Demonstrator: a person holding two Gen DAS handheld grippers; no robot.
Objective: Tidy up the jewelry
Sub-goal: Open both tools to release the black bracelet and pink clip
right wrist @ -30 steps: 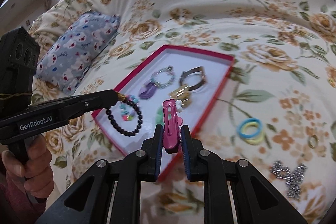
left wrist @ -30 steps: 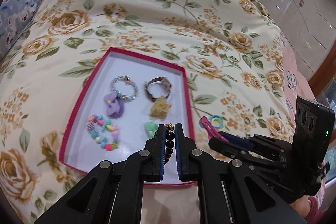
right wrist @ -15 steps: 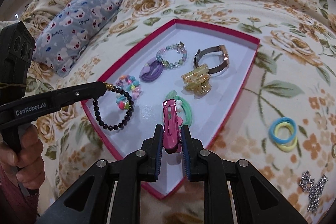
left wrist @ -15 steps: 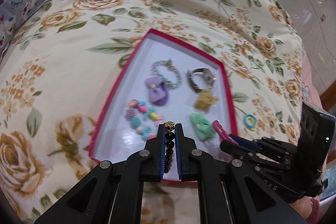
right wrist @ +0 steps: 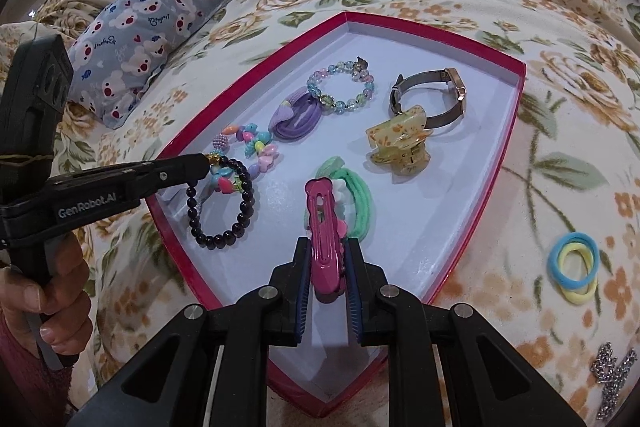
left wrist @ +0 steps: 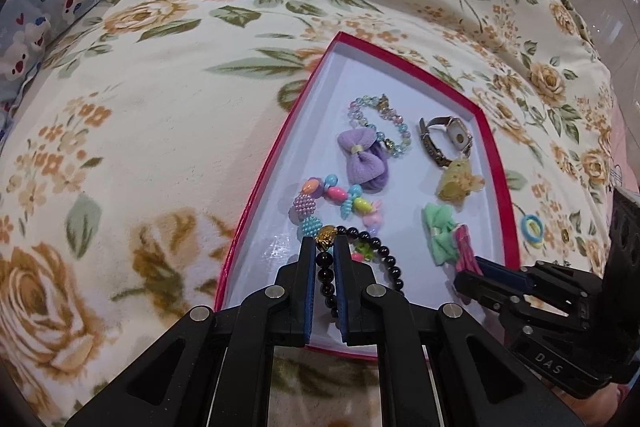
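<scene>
- The shallow red-rimmed tray with a pale lilac floor [right wrist: 516, 95] lies on a cream blanket printed with tan roses [left wrist: 168, 115].
- The left gripper [left wrist: 325, 247] is closed narrowly on a black bead bracelet with one gold bead [right wrist: 224, 203]; its loop hangs at the tray's near left part, and it is hard to tell if the lowest beads touch the floor.
- The right gripper [right wrist: 327, 263] is clamped on a glossy magenta hair clip [right wrist: 324, 223], held over the tray's near middle, its tip in front of a green fabric hair tie [right wrist: 360, 203].
- Inside the tray lie a multicoloured plastic bead bracelet [right wrist: 256, 143], a purple bow hair tie [left wrist: 364, 163], a pastel glass bead bracelet [right wrist: 340, 87], a wristwatch with a square gold case [right wrist: 432, 95] and a translucent yellow claw clip [right wrist: 400, 143].
- The purple bow overlaps the glass bead bracelet; the claw clip rests against the watch band.
- Outside the tray, on the blanket to its right, sit blue and yellow elastic hair ties [right wrist: 574, 267], looped together, and a silver rhinestone clip [right wrist: 612, 379] nearer the edge of the view.
- A grey-blue pillow with bear faces [right wrist: 152, 35] lies on the blanket beyond the tray's left side.
- A person's hand [right wrist: 48, 299] grips the left gripper's handle at the left edge of the right wrist view.
</scene>
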